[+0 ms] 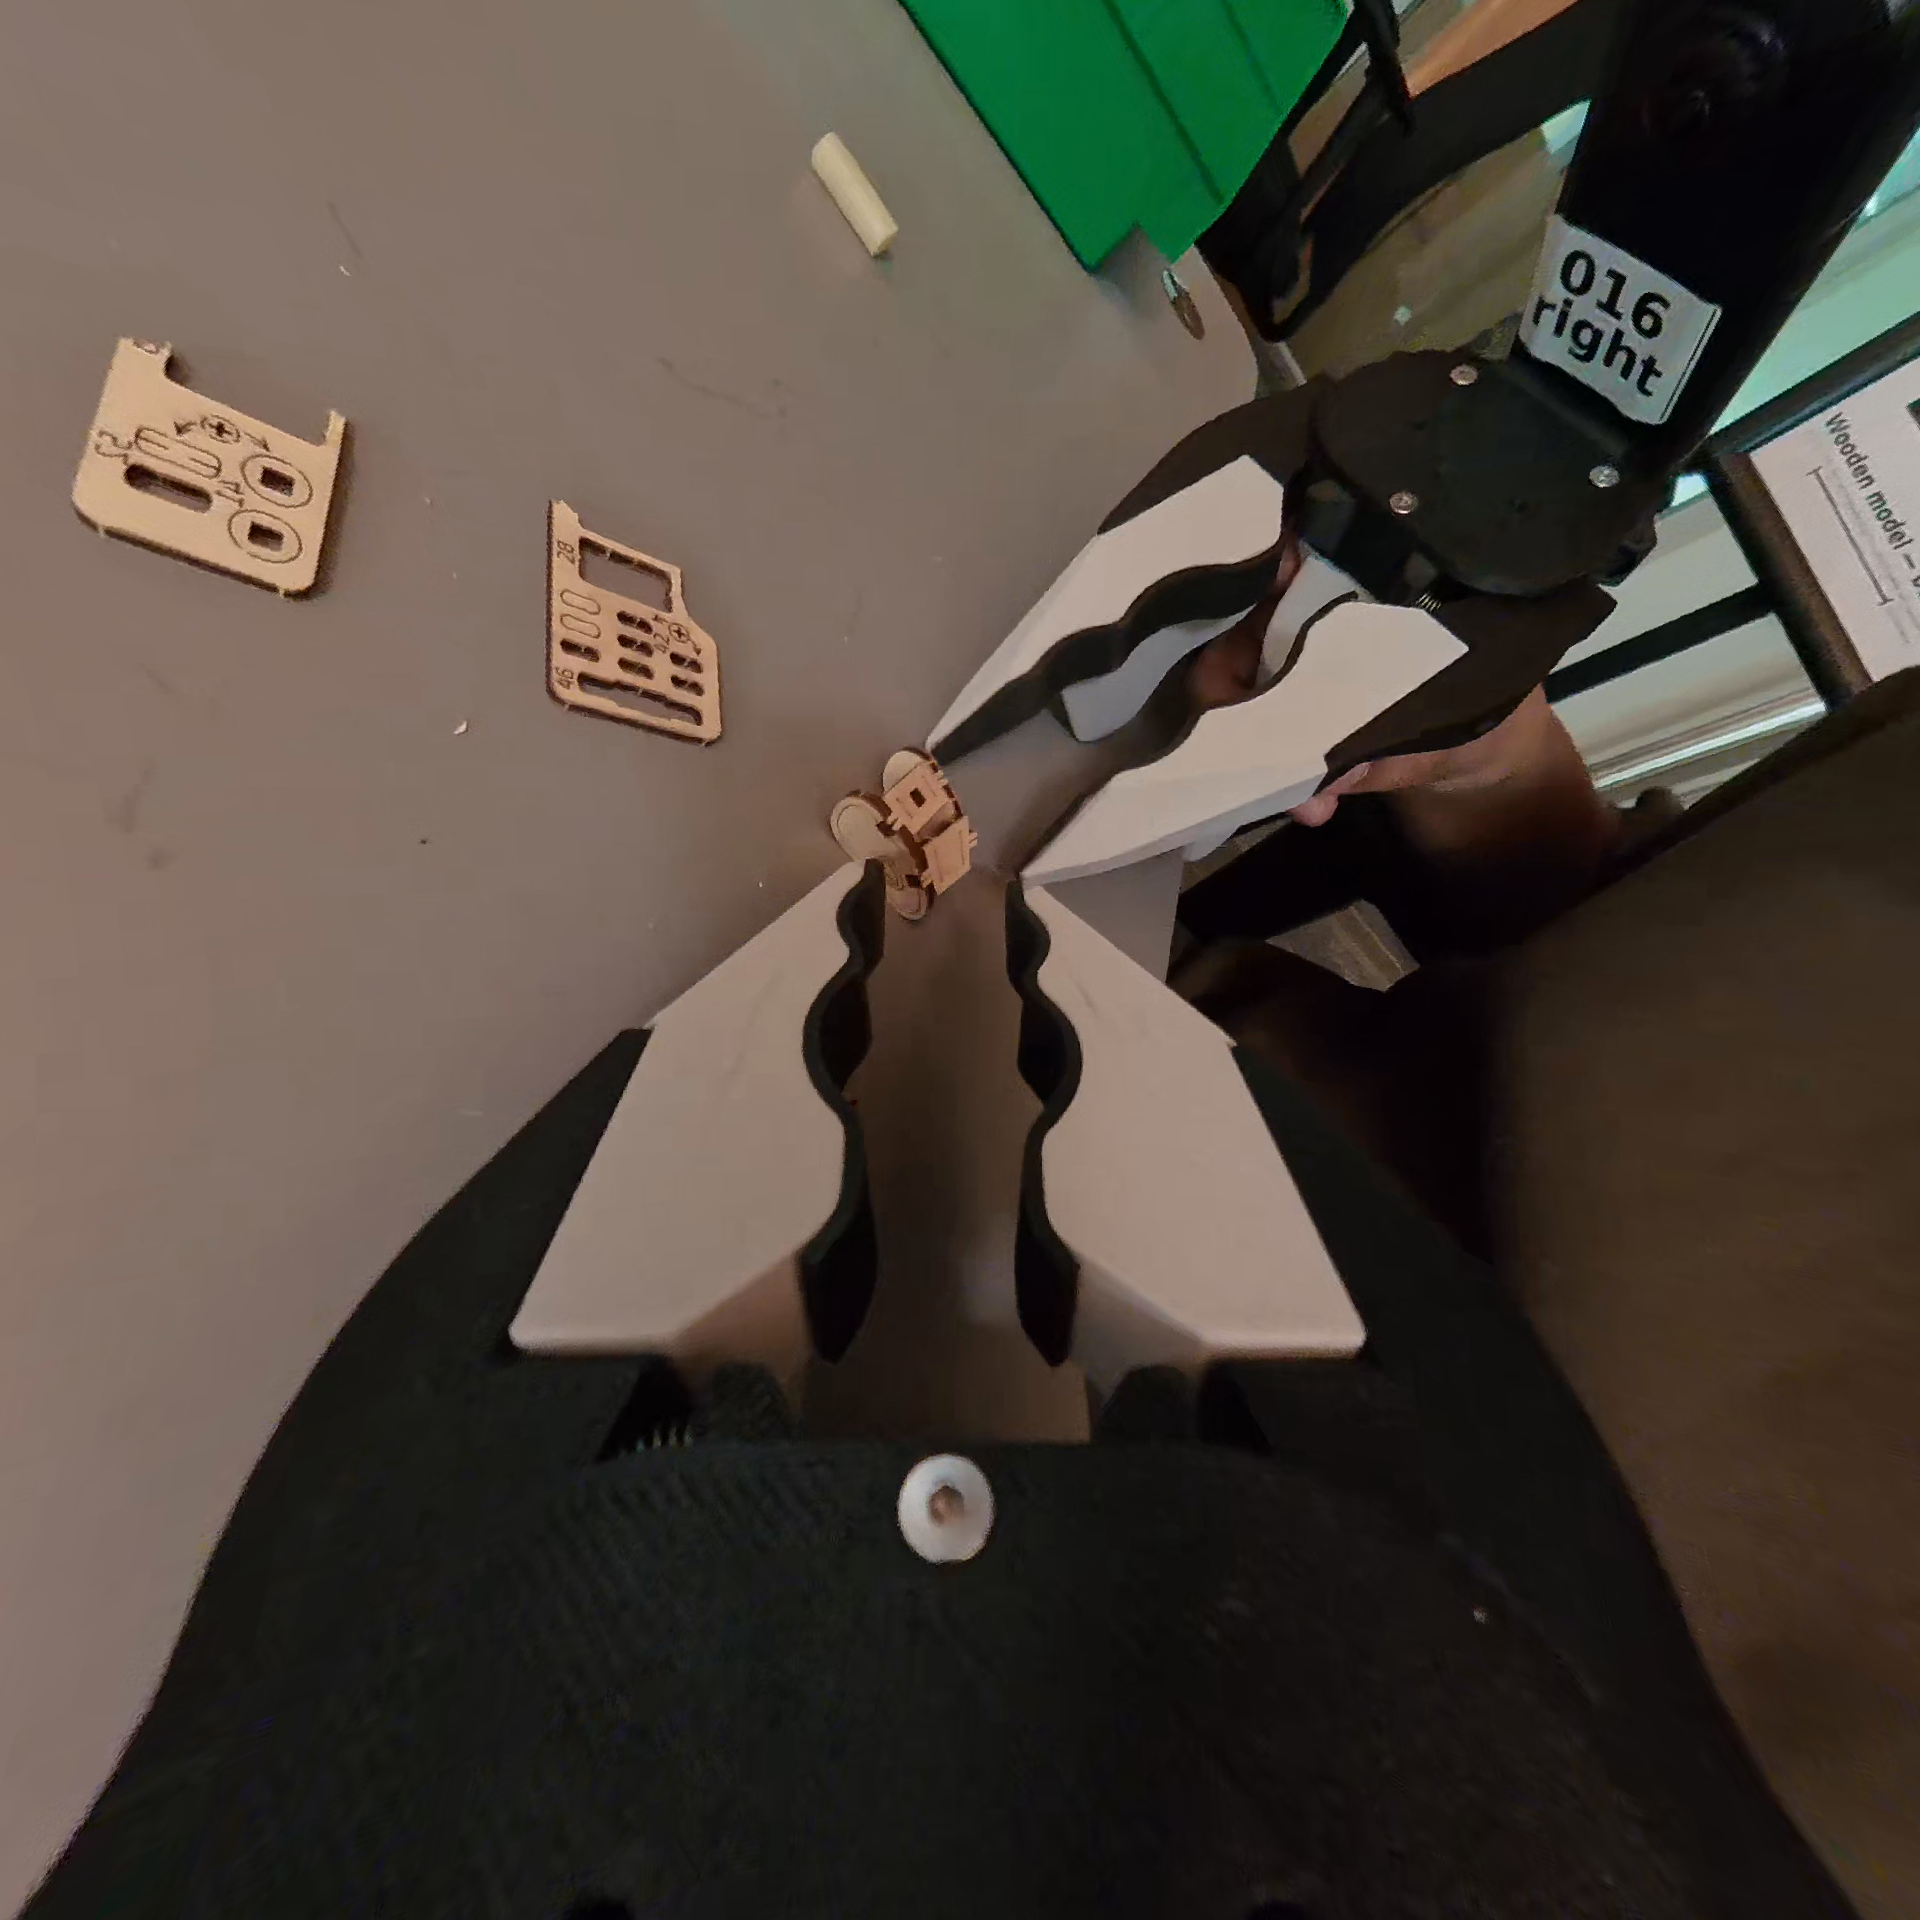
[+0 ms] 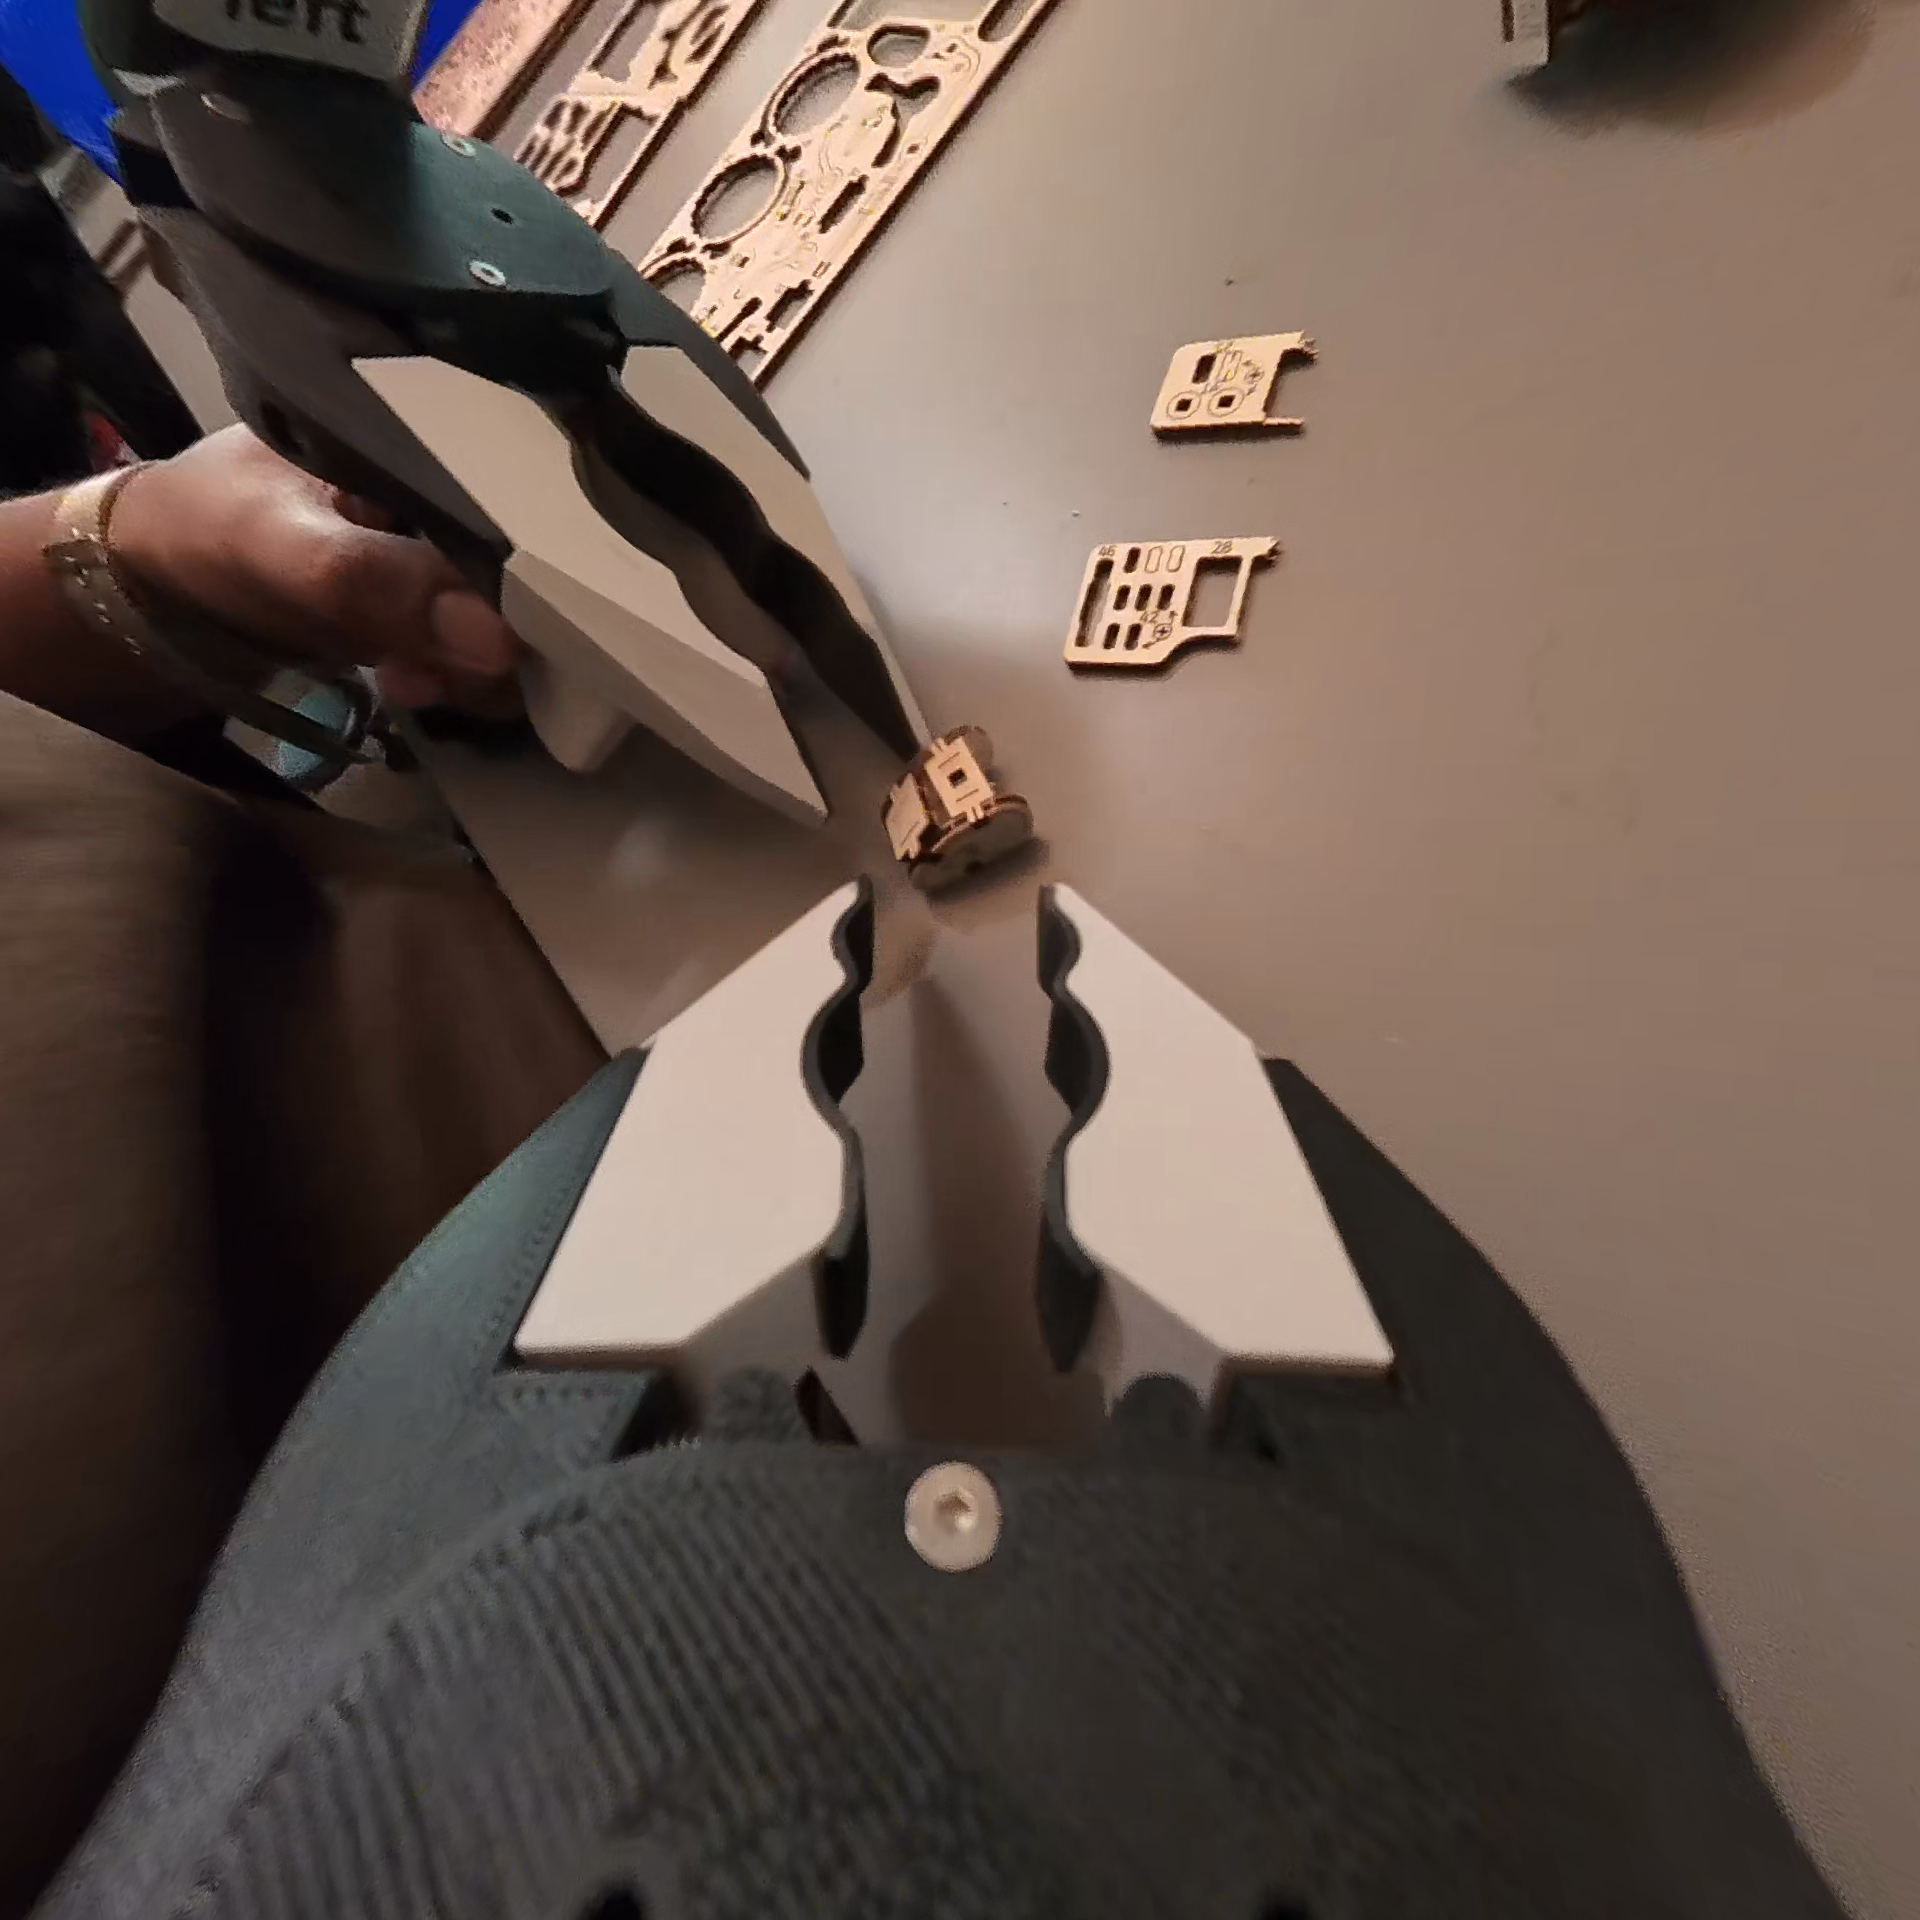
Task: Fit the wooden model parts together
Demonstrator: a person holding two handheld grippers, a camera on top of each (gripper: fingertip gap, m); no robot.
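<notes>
A small wooden assembly (image 1: 906,831) of joined parts with round ends lies on the grey table (image 1: 468,260). It also shows in the right wrist view (image 2: 956,805). My left gripper (image 1: 940,891) is open, with its tips just short of the assembly and its left fingertip close beside it. My right gripper (image 2: 956,894) is open too, with the assembly just beyond its tips. Each gripper shows in the other's view: the right one (image 1: 982,810) and the left one (image 2: 868,779) both reach in with their tips next to the assembly. Neither holds it.
Two small cut-out wooden sheets (image 1: 208,468) (image 1: 634,623) lie farther out on the table, also in the right wrist view (image 2: 1226,384) (image 2: 1164,608). Larger punched-out sheets (image 2: 831,156), a white cylinder (image 1: 852,192) and a green box (image 1: 1122,104) lie at the back. The table edge (image 2: 520,904) runs close by. Less than 4 cm separates the two grippers' tips. It is some 15 cm from my right tips to the white cylinder (image 1: 852,192).
</notes>
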